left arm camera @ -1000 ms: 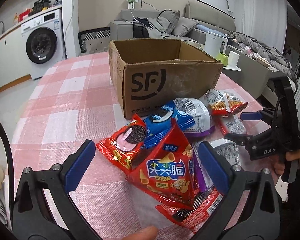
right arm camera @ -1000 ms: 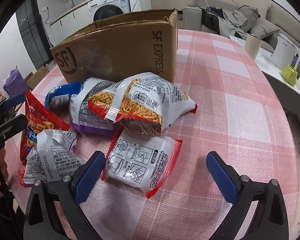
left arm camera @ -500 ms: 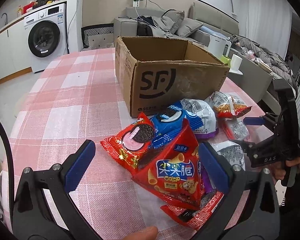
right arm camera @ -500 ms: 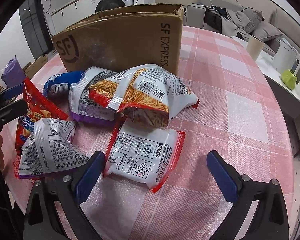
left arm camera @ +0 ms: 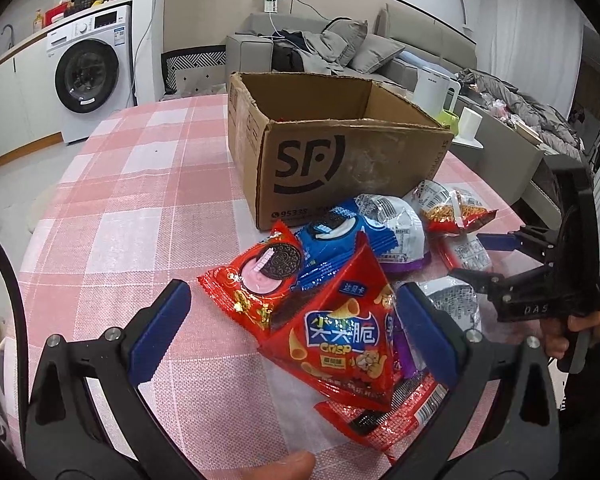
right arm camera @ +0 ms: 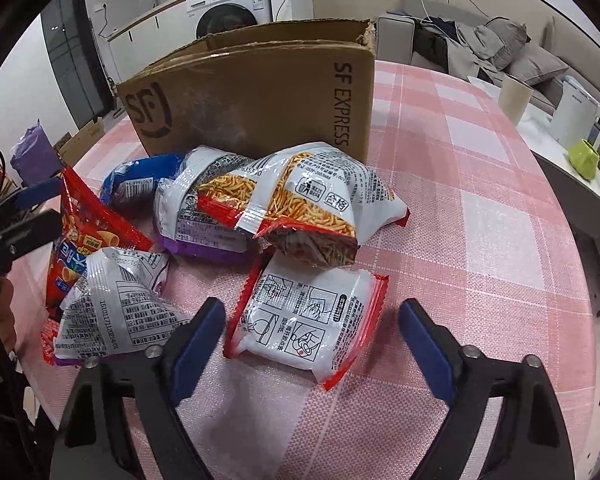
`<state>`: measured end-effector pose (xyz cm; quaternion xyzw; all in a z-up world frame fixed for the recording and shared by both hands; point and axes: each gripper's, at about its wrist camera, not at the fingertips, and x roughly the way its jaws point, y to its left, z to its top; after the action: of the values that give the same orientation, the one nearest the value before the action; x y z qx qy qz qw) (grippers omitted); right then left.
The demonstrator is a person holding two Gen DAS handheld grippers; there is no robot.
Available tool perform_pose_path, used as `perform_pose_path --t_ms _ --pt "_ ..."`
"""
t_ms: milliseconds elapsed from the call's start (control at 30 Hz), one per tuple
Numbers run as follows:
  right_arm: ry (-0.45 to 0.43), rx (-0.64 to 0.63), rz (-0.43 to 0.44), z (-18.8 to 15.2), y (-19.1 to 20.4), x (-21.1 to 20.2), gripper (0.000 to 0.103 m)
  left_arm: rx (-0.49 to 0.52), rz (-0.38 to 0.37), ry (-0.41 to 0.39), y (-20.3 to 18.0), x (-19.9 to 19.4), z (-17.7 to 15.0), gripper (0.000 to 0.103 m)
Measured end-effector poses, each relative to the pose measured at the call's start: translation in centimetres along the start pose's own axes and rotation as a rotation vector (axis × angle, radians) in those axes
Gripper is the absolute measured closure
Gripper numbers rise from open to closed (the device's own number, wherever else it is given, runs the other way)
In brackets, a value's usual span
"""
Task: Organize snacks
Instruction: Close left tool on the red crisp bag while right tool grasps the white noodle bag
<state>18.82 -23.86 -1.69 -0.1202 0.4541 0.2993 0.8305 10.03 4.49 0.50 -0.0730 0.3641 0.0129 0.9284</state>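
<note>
Both grippers angle downward: the left gripper with jaws spread wide, the right gripper (hand-held) with jaws closing.

Black angular two-finger gripper frames were fitted with blue rectangular finger pads, silver screws and "DAS" lettering.
</note>
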Motion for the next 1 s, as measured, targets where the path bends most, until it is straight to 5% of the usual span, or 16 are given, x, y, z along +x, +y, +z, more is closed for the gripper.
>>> perform_pose_path --t_ms 300,633,1000 --pt "-0.006 0.007 0.013 0.1 -0.3 -0.2 0.022 0.013 -0.013 0.027 -0.7 0.6 -0.5 0.001" --pt "0.004 -0.028 0.033 -0.2 -0.7 -1.1 0.048 0.038 -0.034 0.06 -1.1 1.5 -0.8 0.001" --pt "-0.039 -0.064 0.072 -0.9 -2.0 -3.8 0.051 0.058 -0.074 0.108 -1.2 2.8 -1.3 0.024"
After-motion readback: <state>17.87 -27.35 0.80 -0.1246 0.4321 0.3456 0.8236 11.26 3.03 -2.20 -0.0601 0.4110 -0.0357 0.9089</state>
